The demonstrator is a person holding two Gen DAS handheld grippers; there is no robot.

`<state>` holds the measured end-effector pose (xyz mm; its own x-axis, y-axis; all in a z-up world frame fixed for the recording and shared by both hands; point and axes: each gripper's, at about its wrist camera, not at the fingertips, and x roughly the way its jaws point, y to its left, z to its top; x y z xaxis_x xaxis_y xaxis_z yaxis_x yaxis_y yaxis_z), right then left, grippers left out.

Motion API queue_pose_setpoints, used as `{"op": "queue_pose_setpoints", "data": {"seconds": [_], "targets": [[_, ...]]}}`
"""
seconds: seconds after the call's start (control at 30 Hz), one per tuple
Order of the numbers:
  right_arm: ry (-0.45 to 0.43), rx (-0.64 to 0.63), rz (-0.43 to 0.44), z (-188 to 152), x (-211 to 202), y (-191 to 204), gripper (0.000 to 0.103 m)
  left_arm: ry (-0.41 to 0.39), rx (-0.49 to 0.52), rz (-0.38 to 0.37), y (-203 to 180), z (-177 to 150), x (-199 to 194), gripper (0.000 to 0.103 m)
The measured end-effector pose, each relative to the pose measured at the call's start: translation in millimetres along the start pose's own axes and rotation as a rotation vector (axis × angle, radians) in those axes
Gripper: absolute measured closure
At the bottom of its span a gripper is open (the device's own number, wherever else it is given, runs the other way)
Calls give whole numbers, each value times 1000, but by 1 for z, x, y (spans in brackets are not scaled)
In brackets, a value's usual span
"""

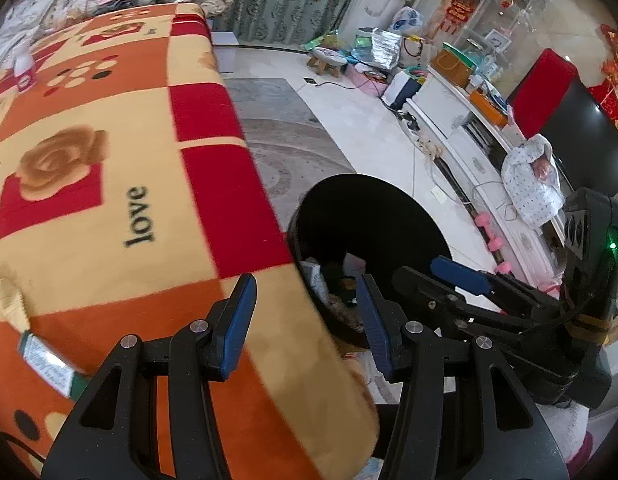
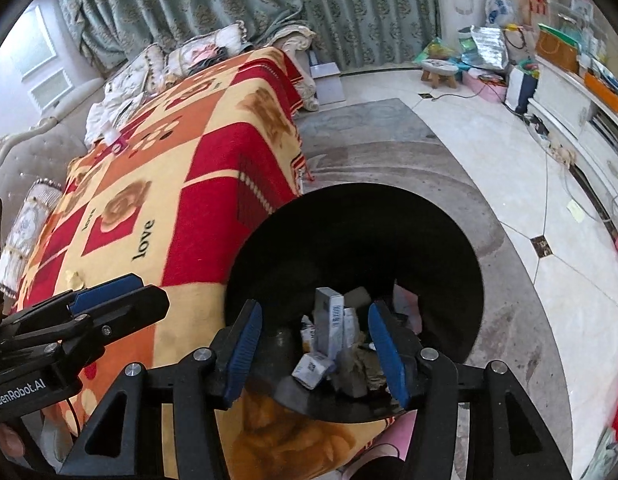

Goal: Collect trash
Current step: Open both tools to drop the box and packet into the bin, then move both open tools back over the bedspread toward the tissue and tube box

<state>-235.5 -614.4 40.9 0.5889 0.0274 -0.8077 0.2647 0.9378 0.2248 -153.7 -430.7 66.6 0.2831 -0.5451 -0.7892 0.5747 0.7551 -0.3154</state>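
The blanket [image 1: 109, 184], a wide orange, red and yellow spread, covers the surface and fills the left of both views. Beside its near edge stands the black bin [image 2: 349, 240], already holding several small boxes [image 2: 329, 320] and crumpled scraps.

The right gripper [image 2: 315, 344] hangs directly over the bin mouth, spread wide with nothing between its pads; it looks done with its drop. The left gripper [image 1: 305, 320] is likewise released and empty, straddling the blanket's edge with the bin just to its right.

Trash left on the blanket lies to the left gripper's left: a green-and-white box [image 1: 49, 360] at the near left, and a pale crumpled scrap [image 1: 5, 296] just beyond it. The box's long axis runs diagonally, from upper left toward the gripper's base. It is near that gripper and well apart from the right one, so the left looks the nearer hand for it. By my reading, the next move is a swing leftward, with the wrist turned so the pads close across the box's short side
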Motion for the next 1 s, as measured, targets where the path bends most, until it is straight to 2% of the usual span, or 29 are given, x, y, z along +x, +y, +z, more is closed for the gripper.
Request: {"op": "queue_pose_setpoints", "data": {"seconds": [0.17,0.37,0.8,1.0], "targets": [[-3,-23,19,0,-3,18,45,-17,-11,30,16,-7,-19,53],[15,-79,54,-4,6,52,44,-40,-47,80,44,-14,-40,53],[51,-214,149,-11,21,130,44,-66,-142,209,123,-35,-77,53],[73,-323,228,-22,27,176,44,-65,-193,271,169,-47,-94,53]]}}
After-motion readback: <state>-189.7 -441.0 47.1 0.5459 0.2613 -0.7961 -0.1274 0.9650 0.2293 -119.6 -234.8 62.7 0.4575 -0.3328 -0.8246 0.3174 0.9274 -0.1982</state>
